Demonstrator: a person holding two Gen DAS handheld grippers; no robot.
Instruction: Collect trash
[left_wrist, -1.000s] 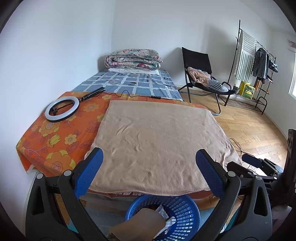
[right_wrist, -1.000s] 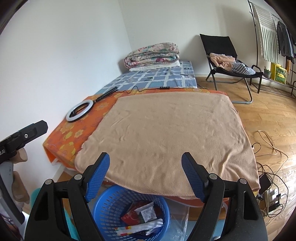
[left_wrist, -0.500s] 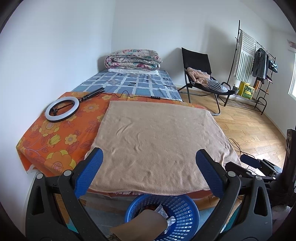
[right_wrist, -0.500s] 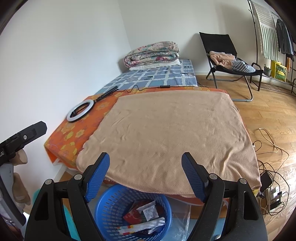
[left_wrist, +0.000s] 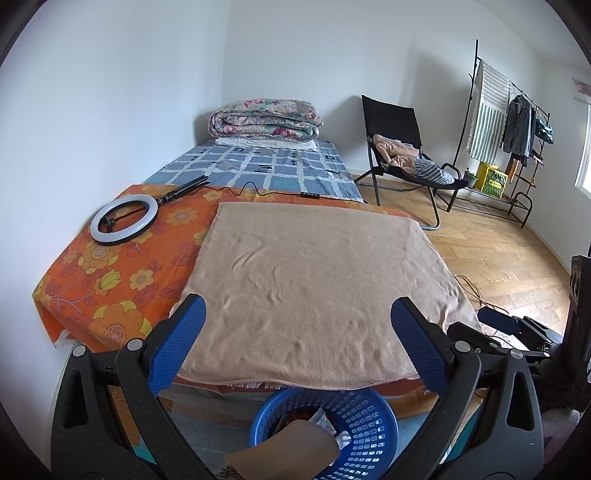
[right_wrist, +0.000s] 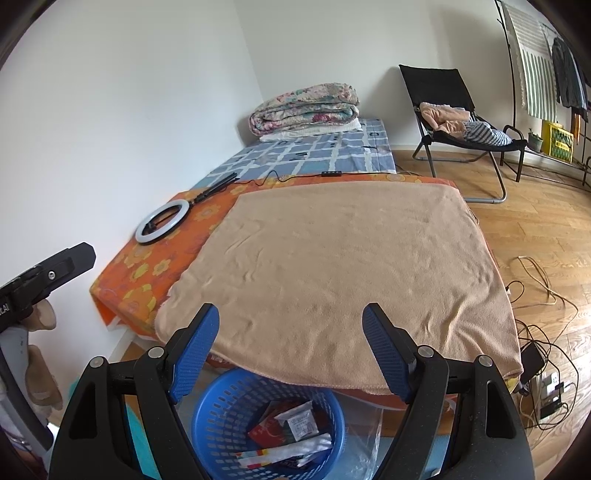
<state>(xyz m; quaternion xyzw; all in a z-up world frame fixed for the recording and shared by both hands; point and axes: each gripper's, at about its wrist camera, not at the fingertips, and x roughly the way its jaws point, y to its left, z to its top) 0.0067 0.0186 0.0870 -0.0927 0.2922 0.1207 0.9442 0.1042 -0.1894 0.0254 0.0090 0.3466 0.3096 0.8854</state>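
Both gaping claws (left_wrist: 297, 341) (right_wrist: 288, 345) hover above trash basket (right_wrist: 221, 410).

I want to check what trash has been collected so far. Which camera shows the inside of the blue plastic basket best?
The right wrist view: the round blue plastic basket lies open, with wrappers visible inside. In the left wrist view, a brown cardboard piece covers much of the basket's contents.
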